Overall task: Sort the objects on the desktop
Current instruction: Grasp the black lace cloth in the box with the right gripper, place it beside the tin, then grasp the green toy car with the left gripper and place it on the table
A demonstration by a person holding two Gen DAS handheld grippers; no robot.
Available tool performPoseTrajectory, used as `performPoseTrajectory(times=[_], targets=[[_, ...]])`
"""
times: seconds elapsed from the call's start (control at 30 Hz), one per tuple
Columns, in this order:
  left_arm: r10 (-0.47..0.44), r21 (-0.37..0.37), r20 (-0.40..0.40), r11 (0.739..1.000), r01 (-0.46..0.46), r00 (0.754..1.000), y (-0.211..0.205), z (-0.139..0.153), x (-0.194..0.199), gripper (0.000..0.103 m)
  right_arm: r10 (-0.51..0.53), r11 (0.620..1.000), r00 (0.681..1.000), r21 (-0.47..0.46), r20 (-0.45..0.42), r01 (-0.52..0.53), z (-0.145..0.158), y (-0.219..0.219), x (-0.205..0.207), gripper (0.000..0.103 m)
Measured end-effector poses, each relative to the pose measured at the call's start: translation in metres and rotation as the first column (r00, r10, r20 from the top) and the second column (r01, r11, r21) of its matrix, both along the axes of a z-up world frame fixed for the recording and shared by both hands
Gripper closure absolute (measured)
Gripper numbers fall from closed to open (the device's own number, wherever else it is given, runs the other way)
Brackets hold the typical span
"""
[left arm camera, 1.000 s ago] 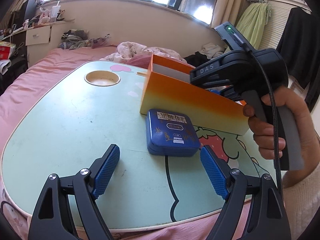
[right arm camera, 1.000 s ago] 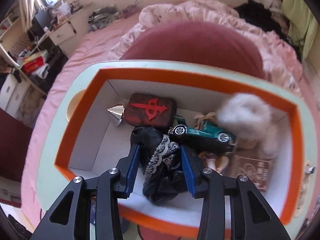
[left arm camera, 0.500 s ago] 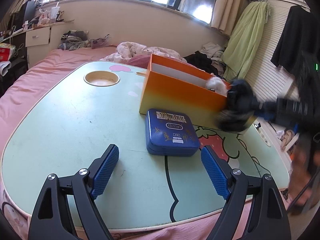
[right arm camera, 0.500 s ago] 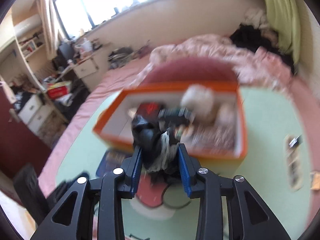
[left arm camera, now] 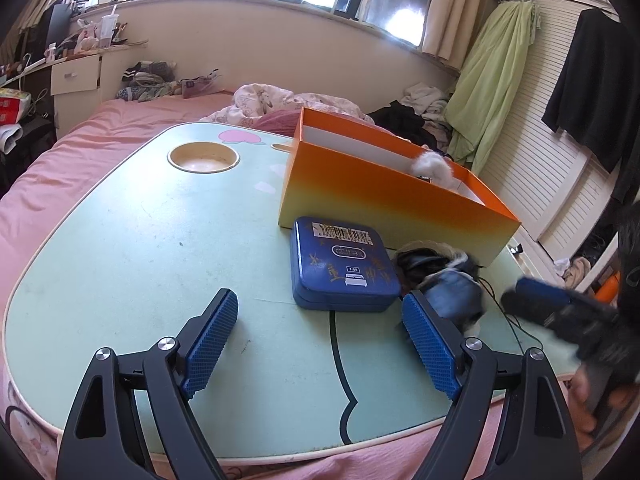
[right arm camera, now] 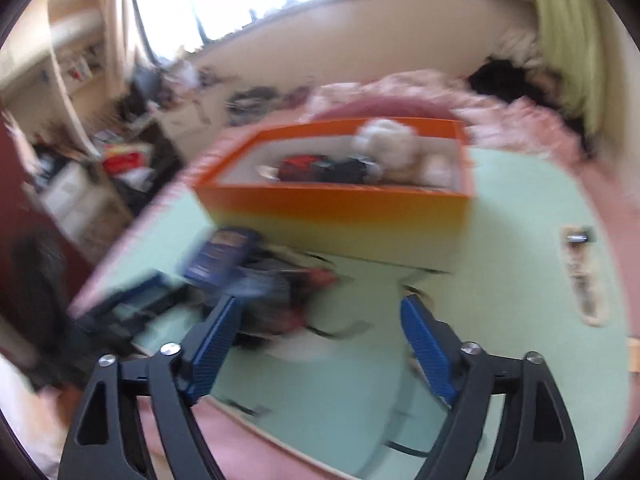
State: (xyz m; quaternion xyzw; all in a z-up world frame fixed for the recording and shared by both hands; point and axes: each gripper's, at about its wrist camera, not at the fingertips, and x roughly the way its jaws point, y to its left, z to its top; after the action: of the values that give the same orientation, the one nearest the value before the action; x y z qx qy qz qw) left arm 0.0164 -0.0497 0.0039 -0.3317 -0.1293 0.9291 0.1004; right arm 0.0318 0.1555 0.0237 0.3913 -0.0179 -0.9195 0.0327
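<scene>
A blue tin (left arm camera: 344, 264) lies on the mint-green table (left arm camera: 140, 240), close in front of the orange box (left arm camera: 380, 200). My left gripper (left arm camera: 320, 340) hovers open just short of the tin, with nothing between its pads. A black lacy cloth bundle (left arm camera: 424, 260) lies on the table right of the tin, blurred in the right wrist view (right arm camera: 272, 292). My right gripper (right arm camera: 320, 344) is just behind the bundle with its jaws opening; nothing is between the pads. It appears blurred in the left wrist view (left arm camera: 496, 298), held by a hand.
The orange box (right arm camera: 340, 208) holds a white fluffy item (right arm camera: 388, 148), a dark red case and other small things. A round cup recess (left arm camera: 204, 158) sits at the table's far left. A pink bed surrounds the table; a small strip (right arm camera: 580, 272) lies on its right side.
The right gripper lifted the black cloth out of the orange box, carried it to the table beside the blue tin and spread its jaws, letting it go. The left gripper stayed put.
</scene>
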Motion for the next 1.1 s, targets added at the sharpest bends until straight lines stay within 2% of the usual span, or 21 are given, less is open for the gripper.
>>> performPoseTrajectory(times=[0.03, 0.13, 0.2, 0.27, 0.33, 0.4, 0.43, 0.47, 0.57, 0.67, 0.77, 0.83, 0.97, 1.1], targets=[[-0.001, 0.004, 0.001, 1.0, 0.001, 1.0, 0.0, 0.0, -0.001, 0.019, -0.023, 0.999, 0.999, 0.028, 0.049, 0.021, -0.012, -0.002, -0.004, 0.019], [0.014, -0.006, -0.013, 1.0, -0.014, 1.0, -0.003, 0.009, 0.0, 0.019, -0.068, 0.989, 0.998, 0.131, 0.01, 0.066, -0.021, -0.014, -0.005, 0.015], [0.009, -0.027, -0.059, 1.0, -0.011, 0.998, 0.0, 0.025, 0.003, 0.019, -0.073, 0.989, 0.997, 0.129, 0.005, 0.072, -0.022, -0.017, -0.006, 0.012], [-0.037, -0.041, -0.091, 0.999, 0.033, 0.995, 0.011, 0.049, -0.001, 0.019, -0.077, 0.989, 0.997, 0.125, 0.0, 0.076, -0.023, -0.018, -0.006, 0.01], [-0.139, -0.059, -0.045, 0.989, 0.136, 0.989, 0.031, 0.071, -0.021, 0.019, -0.084, 0.989, 0.996, 0.122, -0.006, 0.084, -0.024, -0.016, -0.007, 0.008], [-0.223, -0.044, 0.062, 0.973, 0.226, 0.973, 0.054, 0.083, -0.058, 0.022, -0.086, 0.989, 0.996, 0.12, -0.011, 0.087, -0.024, -0.016, -0.006, 0.006], [-0.235, -0.036, 0.117, 0.97, 0.241, 0.965, 0.063, 0.084, -0.077, 0.027, -0.086, 0.989, 0.996, 0.12, -0.013, 0.087, -0.025, -0.016, -0.005, 0.006], [-0.226, -0.038, 0.197, 0.971, 0.237, 0.954, 0.075, 0.082, -0.106, 0.034, -0.086, 0.989, 0.996, 0.119, -0.015, 0.087, -0.025, -0.014, -0.006, 0.005], [-0.183, -0.058, 0.353, 0.974, 0.217, 0.918, 0.096, 0.06, -0.162, 0.036, -0.082, 0.989, 0.996, 0.12, -0.018, 0.084, -0.026, -0.014, -0.006, 0.003], [-0.117, -0.038, 0.44, 0.988, 0.148, 0.89, 0.105, 0.036, -0.198, 0.036, -0.075, 0.99, 0.997, 0.118, -0.02, 0.076, -0.027, -0.013, -0.004, 0.002], [-0.121, 0.016, 0.466, 0.992, 0.128, 0.877, 0.112, 0.028, -0.212, 0.036, -0.068, 0.991, 0.997, 0.116, -0.025, 0.071, -0.028, -0.014, -0.002, 0.001], [-0.112, 0.03, 0.466, 0.993, 0.111, 0.878, 0.117, 0.027, -0.216, 0.035, -0.066, 0.991, 0.997, 0.116, -0.028, 0.069, -0.029, -0.013, -0.002, 0.0], [-0.117, -0.002, 0.474, 0.991, 0.134, 0.873, 0.129, 0.023, -0.217, 0.031, -0.065, 0.991, 0.997, 0.116, -0.029, 0.068, -0.029, -0.013, -0.002, 0.0], [-0.135, -0.033, 0.439, 0.986, 0.166, 0.888, 0.13, 0.025, -0.218, 0.032, -0.063, 0.991, 0.998, 0.115, -0.029, 0.066, -0.028, -0.014, -0.003, 0.0]])
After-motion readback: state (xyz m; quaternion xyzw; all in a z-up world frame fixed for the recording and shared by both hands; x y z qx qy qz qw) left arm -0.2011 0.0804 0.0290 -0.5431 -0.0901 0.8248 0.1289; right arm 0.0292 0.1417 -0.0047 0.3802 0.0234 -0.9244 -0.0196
